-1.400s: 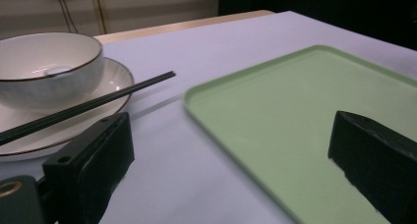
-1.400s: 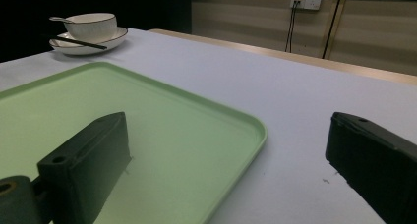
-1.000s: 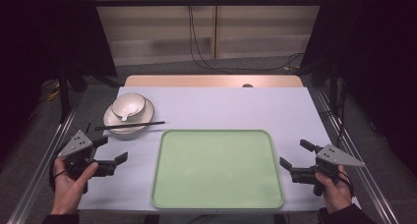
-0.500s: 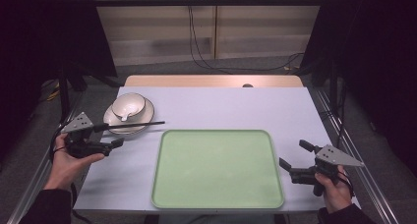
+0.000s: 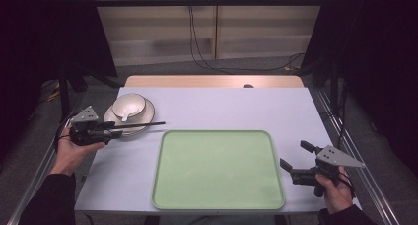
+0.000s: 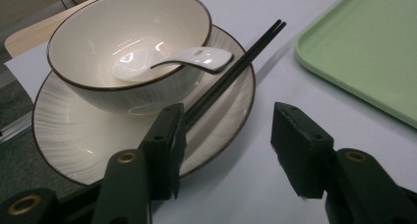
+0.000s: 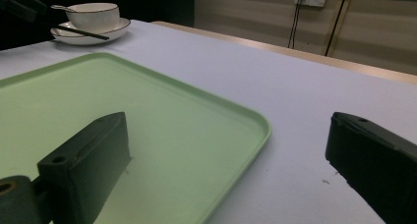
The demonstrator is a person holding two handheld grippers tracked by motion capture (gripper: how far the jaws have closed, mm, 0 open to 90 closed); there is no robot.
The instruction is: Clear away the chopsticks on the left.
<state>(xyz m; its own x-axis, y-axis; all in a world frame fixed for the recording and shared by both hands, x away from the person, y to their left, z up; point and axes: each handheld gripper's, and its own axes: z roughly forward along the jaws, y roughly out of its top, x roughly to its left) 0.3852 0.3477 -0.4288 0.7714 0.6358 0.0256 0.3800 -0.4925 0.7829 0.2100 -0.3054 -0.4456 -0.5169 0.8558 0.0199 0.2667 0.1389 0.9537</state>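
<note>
Beside the plate (image 6: pixel 64 135), the left gripper (image 6: pixel 226 135) has arrived, its half-open jaws just closing around the still-ungripped chopsticks (image 6: pixel 231 71).

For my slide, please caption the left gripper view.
Left tongs closing beside black chopsticks on a plate.

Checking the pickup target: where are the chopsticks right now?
In the high view the chopsticks lie across the near rim of the plate at the table's left, below the bowl, just ahead of the left gripper.
</note>
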